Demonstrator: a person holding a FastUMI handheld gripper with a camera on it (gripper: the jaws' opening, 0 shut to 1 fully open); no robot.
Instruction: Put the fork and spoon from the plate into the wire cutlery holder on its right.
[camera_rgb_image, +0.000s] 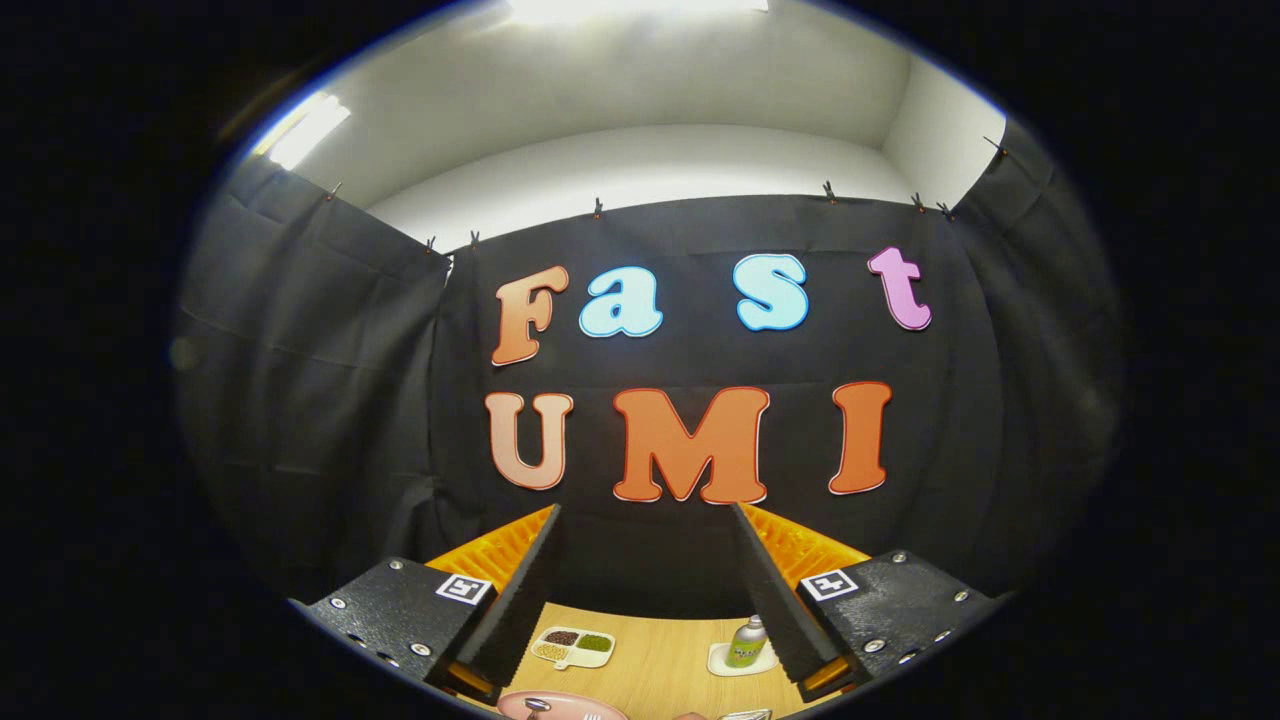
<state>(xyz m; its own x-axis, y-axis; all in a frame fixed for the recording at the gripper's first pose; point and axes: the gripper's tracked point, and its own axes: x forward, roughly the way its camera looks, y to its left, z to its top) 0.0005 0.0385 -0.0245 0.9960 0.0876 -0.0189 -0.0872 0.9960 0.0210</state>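
One pink plate (560, 706), one sectioned dish (573, 646), one bottle (746, 642).

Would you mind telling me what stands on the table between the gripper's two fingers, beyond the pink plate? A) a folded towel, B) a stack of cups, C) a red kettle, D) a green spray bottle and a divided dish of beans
D: with the gripper open and holding nothing, a green spray bottle on a white coaster and a divided dish of beans stand on the wooden table beyond the pink plate.
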